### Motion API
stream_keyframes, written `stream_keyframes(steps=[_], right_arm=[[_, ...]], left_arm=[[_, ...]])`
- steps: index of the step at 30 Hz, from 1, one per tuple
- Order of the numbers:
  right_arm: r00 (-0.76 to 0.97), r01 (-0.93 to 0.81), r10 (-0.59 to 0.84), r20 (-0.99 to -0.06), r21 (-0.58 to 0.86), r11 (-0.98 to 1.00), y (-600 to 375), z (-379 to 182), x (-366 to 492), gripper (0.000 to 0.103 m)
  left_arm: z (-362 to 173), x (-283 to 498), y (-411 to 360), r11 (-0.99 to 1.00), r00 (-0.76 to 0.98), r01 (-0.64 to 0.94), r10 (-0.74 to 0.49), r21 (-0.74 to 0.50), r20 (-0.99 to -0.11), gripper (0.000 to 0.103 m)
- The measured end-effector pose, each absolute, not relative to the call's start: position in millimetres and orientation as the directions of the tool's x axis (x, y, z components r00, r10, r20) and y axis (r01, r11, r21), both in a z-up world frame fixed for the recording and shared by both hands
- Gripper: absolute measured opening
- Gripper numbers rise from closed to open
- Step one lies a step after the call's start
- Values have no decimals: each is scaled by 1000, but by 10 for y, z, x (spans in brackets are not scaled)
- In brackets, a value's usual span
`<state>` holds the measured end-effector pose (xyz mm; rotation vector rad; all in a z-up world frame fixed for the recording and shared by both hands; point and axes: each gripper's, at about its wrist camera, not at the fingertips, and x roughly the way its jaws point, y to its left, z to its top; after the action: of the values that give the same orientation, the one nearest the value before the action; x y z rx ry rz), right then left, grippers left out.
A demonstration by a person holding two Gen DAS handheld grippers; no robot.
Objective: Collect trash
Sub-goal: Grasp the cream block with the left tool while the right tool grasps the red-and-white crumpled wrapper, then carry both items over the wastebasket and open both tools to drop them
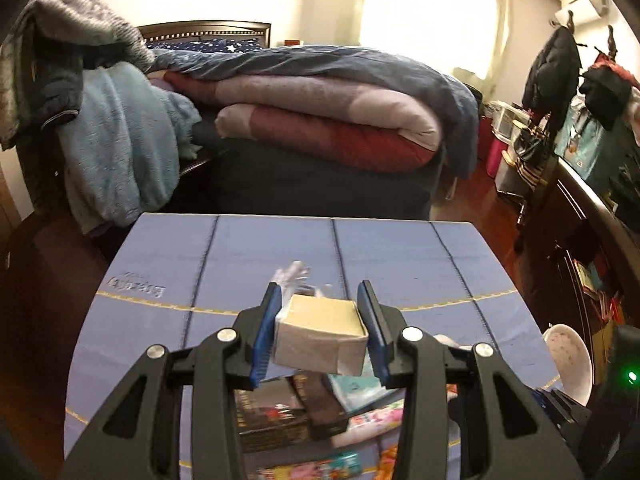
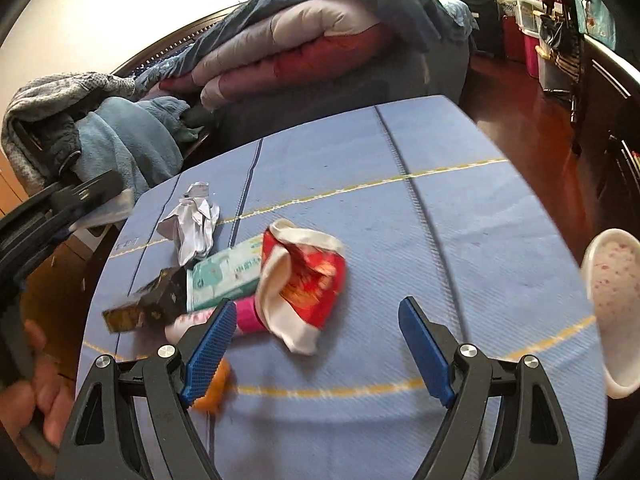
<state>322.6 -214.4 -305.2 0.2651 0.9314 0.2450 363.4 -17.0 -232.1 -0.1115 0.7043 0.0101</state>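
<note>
Your left gripper (image 1: 320,334) grips the small carton (image 1: 320,338); right gripper (image 2: 316,350) spread empty; wrappers (image 2: 302,280) remain on the mat (image 2: 460,220).

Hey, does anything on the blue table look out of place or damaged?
Yes. A red snack bag lies torn open and crumpled among a wipes pack, a dark box and crumpled white paper. The left gripper holds a small open box off the table.

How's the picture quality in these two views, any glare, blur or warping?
Left wrist view: the window blows out white, the held small box is sharp, the crumpled paper behind it smears. Right wrist view: motion blur on the red snack bag and white bin; fisheye bends the table edges.
</note>
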Motion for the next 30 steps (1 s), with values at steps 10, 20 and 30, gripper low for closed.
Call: stream_keyframes(steps=[10,20,30], right_arm=[[554,-79,297,-778,306,949,-1945,-3144,3409,51],[599,-45,264,-756,297,954,-2283,-2984,3108,51],[637,8,240,-733,318,948,-2778,-2849,2756,51]], left_arm=[[-2336,3599,17,991,761,-60,-31,-118,-648,41],[-2253,3479,-178,991,770,-18,-70,-130,-635,41],[-2109,3302,-681,985,774,96,-164,-142,-612,41]])
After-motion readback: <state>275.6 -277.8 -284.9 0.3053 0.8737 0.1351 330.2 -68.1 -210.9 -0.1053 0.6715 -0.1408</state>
